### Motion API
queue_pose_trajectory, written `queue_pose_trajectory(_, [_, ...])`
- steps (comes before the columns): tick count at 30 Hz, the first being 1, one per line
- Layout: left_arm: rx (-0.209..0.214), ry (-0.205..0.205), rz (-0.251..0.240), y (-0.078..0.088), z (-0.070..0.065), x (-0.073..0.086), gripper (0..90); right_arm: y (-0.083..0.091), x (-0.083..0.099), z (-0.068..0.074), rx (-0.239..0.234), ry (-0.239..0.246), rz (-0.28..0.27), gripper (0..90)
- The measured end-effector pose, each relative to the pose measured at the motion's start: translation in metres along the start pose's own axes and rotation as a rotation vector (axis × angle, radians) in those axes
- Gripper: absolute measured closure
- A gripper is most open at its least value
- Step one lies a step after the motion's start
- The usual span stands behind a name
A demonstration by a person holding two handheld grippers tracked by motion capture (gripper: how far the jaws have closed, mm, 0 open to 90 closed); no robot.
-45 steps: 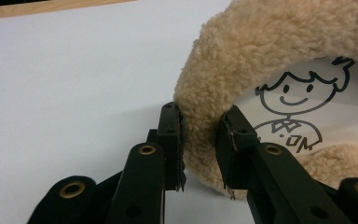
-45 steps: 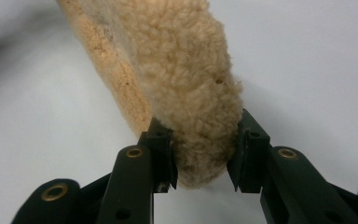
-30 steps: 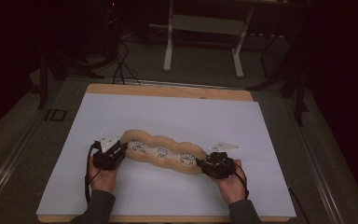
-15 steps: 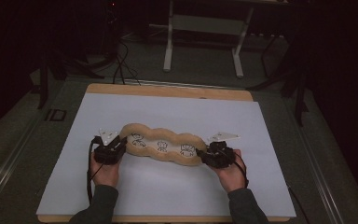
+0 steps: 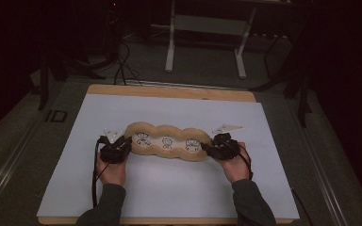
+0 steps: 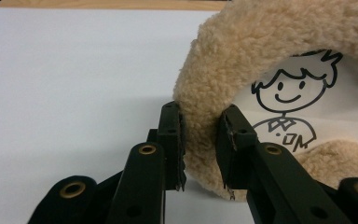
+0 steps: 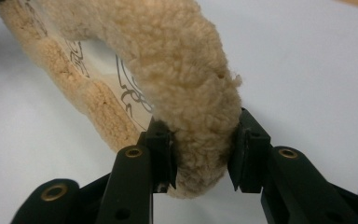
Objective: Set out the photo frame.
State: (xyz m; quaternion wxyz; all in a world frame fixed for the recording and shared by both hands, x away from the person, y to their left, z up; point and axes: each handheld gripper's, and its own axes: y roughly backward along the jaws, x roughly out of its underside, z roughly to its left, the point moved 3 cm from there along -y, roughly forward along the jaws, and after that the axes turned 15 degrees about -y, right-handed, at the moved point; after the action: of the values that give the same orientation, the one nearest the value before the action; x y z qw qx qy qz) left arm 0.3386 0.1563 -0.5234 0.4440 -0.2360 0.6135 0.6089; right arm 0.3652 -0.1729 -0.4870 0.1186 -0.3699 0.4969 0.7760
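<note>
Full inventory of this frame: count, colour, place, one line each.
Fluffy tan lobed cushion with three cartoon-figure panels: 1, tan and white, mid-sheet, held at both ends.
White sheet: 1, white, covering the tabletop.
Wooden table: 1, light wood, edge showing behind the sheet.
White metal stand legs: 2, white, floor behind the table.
Left gripper: 1, black, clamped on the cushion's left end.
Right gripper: 1, black, clamped on the right end.
Hands: 2, dark sleeves, at the near edge.

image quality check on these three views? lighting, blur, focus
High view: dim, surroundings near black, white table sheet evenly lit, no glare, soft detail. Left gripper view: bright; fleece pad and left tool sharp, no hard shadows. Right gripper view: pad's near end sharp between the right tool pads, far end softer.
</note>
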Motion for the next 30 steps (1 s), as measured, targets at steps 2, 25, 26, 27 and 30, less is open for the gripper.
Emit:
queue_pose_trajectory(2, [-0.018,0.004,0.008,0.0,-0.003,0.002,74.1,-0.007,0.001,-0.004,0.01,-0.008,0.01,63.8])
queue_pose_trajectory(25, [-0.02,0.009,0.014,0.009,-0.012,0.004,73.7,-0.016,0.001,-0.014,0.039,-0.097,0.009,59.1])
queue_pose_trajectory(26, [-0.018,0.011,0.015,0.009,-0.012,0.004,73.7,-0.016,0.001,-0.013,0.039,-0.099,0.01,59.1])
queue_pose_trajectory(27, [-0.017,0.011,0.017,0.009,-0.012,0.004,73.8,-0.015,0.001,-0.013,0.04,-0.101,0.014,59.1])
queue_pose_trajectory(30, [-0.015,0.012,0.02,0.01,-0.013,0.005,73.8,-0.015,0.001,-0.013,0.04,-0.109,0.017,58.9])
